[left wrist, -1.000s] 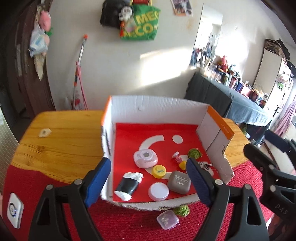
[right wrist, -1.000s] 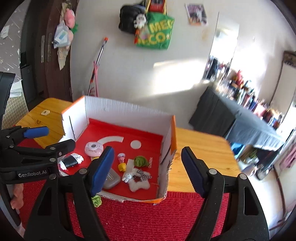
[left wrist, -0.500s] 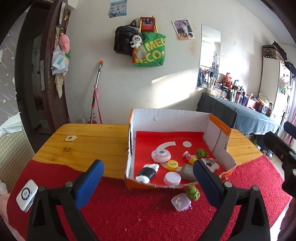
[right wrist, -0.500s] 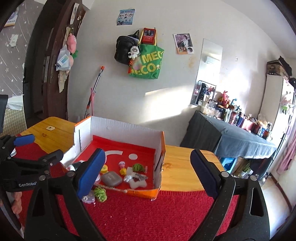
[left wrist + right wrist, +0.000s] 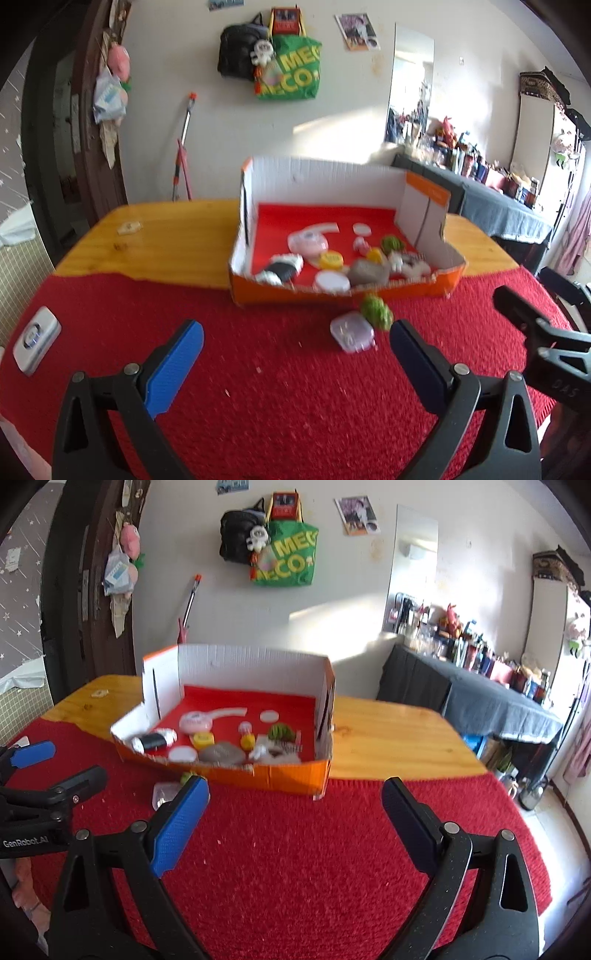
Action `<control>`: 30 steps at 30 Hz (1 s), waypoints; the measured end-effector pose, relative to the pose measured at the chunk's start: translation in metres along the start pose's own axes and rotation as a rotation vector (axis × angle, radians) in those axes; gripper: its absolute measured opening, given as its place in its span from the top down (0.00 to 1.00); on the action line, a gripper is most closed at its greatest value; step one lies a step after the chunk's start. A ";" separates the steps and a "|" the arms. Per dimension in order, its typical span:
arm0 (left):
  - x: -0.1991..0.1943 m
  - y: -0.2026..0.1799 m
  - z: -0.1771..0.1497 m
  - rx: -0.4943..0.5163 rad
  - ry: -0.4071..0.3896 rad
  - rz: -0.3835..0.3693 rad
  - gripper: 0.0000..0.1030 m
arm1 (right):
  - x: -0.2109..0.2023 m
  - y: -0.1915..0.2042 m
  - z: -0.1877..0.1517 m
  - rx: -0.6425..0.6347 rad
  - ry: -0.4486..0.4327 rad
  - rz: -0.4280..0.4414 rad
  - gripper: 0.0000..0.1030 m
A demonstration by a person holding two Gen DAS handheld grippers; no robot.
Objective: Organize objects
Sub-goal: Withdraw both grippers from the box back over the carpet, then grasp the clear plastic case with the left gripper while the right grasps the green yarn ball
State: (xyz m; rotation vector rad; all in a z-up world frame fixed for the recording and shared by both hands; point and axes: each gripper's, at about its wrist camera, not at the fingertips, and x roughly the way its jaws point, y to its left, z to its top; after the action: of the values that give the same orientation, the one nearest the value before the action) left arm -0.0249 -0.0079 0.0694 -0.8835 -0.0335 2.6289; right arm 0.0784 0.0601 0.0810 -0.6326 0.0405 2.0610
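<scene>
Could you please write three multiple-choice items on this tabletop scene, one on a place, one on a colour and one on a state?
1. Where does the clear lilac case lie?
A. Inside the cardboard box
B. On the red mat in front of the box
C. On the bare wood

2. What colour is the outer front wall of the cardboard box?
A. Orange
B. Blue
C. Green

3. How does the right gripper stand?
A. Shut on the green knitted ball
B. Shut on nothing
C. Open with nothing between its fingers

Answers: 1 B, the case rests on the red mat beside the green knitted ball, outside the box; 2 A, the wall facing the cameras is orange; 3 C, only mat shows between the spread fingers.
</scene>
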 end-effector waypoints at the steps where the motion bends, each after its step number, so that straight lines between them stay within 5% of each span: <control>1: 0.004 0.000 -0.003 -0.005 0.020 -0.003 0.00 | 0.005 -0.001 -0.004 0.003 0.021 0.005 0.07; 13: 0.045 0.002 -0.019 -0.060 0.208 -0.018 0.00 | 0.040 -0.006 -0.029 0.023 0.170 0.044 0.07; 30: 0.099 -0.028 -0.003 0.073 0.347 0.012 0.00 | 0.058 -0.034 -0.027 0.079 0.238 0.059 0.07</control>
State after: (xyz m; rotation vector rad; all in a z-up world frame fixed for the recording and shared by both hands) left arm -0.0866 0.0525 0.0135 -1.3010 0.1563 2.4333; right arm 0.0924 0.1171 0.0392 -0.8328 0.2797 2.0192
